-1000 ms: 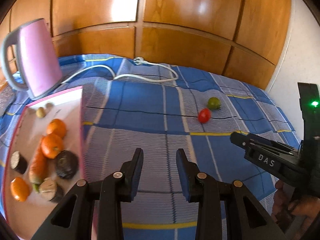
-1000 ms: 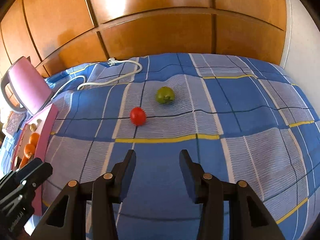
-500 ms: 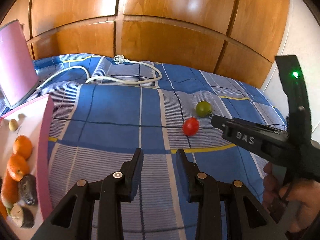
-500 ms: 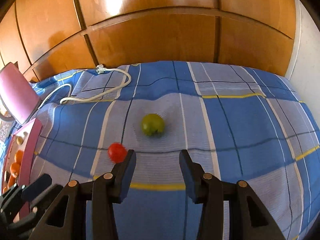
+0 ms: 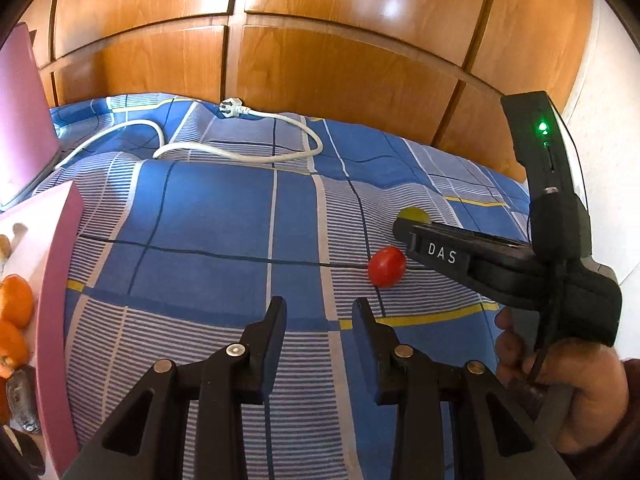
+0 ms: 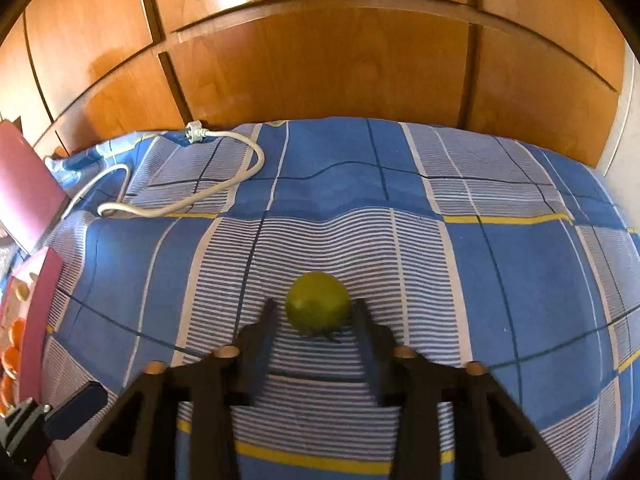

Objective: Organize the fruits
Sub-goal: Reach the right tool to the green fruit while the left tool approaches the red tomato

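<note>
A small green fruit lies on the blue checked cloth between the fingertips of my right gripper. Its jaws are closing onto the fruit and stand against both sides of it. From the left wrist view, the right gripper reaches in from the right and hides most of the green fruit. A red tomato sits just beside it on the cloth. My left gripper hovers open and holds nothing, short of the tomato and to its left. A pink tray at the left edge holds oranges and other pieces.
A white power cable loops across the far side of the cloth, running to a pink kettle at the left. Wooden cupboard doors stand behind the bed. A hand holds the right gripper's handle at the right.
My right gripper moved forward until the green fruit sat between its fingertips, which drew in on it; the tomato left its view. My left gripper shifted right, so the tray slid to the frame's edge.
</note>
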